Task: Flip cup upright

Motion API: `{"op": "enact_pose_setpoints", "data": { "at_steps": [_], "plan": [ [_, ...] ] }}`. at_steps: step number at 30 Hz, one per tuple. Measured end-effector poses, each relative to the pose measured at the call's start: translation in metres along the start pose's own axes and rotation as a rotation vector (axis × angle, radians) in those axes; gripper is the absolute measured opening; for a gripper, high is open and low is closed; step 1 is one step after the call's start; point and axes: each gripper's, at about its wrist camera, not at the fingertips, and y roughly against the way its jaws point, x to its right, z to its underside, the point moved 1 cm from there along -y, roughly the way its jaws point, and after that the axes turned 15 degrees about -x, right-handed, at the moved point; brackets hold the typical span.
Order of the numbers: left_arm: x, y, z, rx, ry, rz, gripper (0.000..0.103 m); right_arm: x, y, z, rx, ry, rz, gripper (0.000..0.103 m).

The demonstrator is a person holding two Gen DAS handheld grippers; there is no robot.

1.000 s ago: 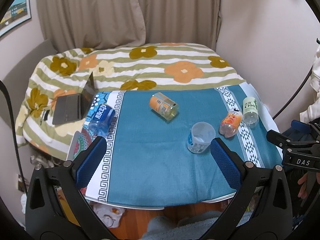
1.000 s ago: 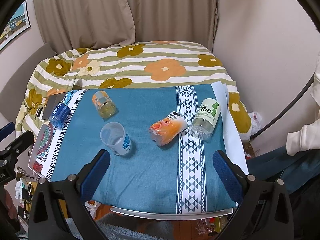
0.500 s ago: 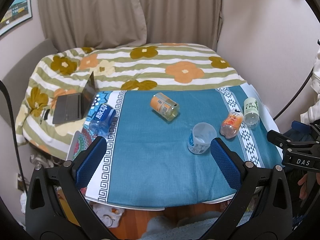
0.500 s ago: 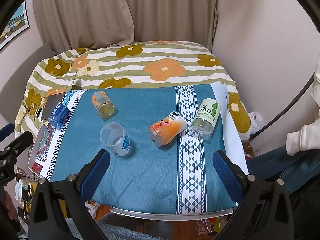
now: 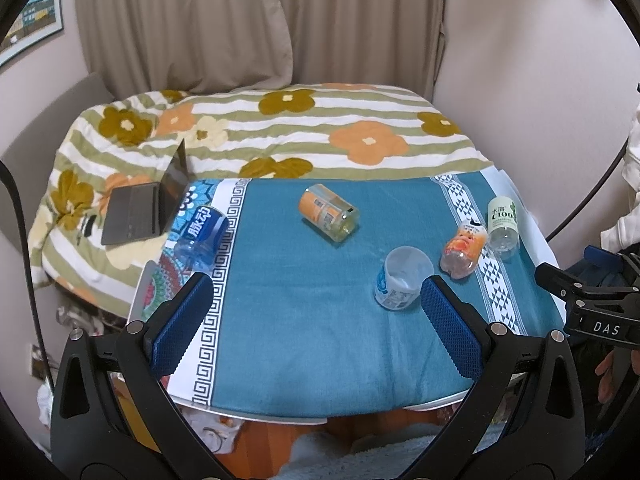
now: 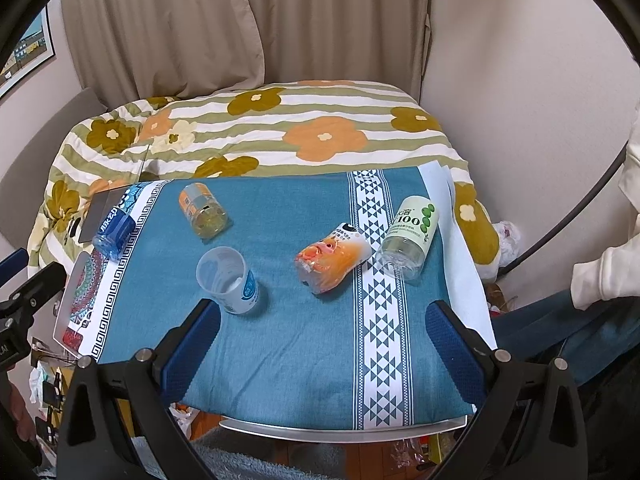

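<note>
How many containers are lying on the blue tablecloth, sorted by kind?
Clear plastic cup: 1, on its side.
Orange-labelled jar: 1, on its side.
Bottles: 3, all on their sides: blue-labelled bottle, orange-wrapped bottle, green-and-white bottle.
Total: 5 containers.

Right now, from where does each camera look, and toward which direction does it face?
Left wrist: sits on the left claw, held open above the table's near edge, facing the bed; the other claw's frame shows at right.
Right wrist: sits on the right claw, open, further right, facing the same way.
Both share the cup and four lying bottles.
</note>
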Motion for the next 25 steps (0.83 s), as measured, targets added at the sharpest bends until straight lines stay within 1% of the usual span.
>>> {"op": "enact_pose_setpoints", "data": {
  "at_steps": [10, 20, 25],
  "plan": [
    [0.0, -0.003, -0.005, 0.0, -0.007, 0.001, 0.103, 0.0, 0.0, 0.0, -0.002, -0.003, 0.0, 0.102],
    [-0.006, -0.008, -0.009, 0.002, 0.017, -0.017, 0.103, 0.001, -0.003, -0.001, -0.012, -0.008, -0.008, 0.102],
    [-0.014, -0.008, -0.01, 0.015, 0.036, -0.047, 0.103, -0.004, -0.002, -0.002, -0.005, 0.01, -0.03, 0.102]
  ]
}}
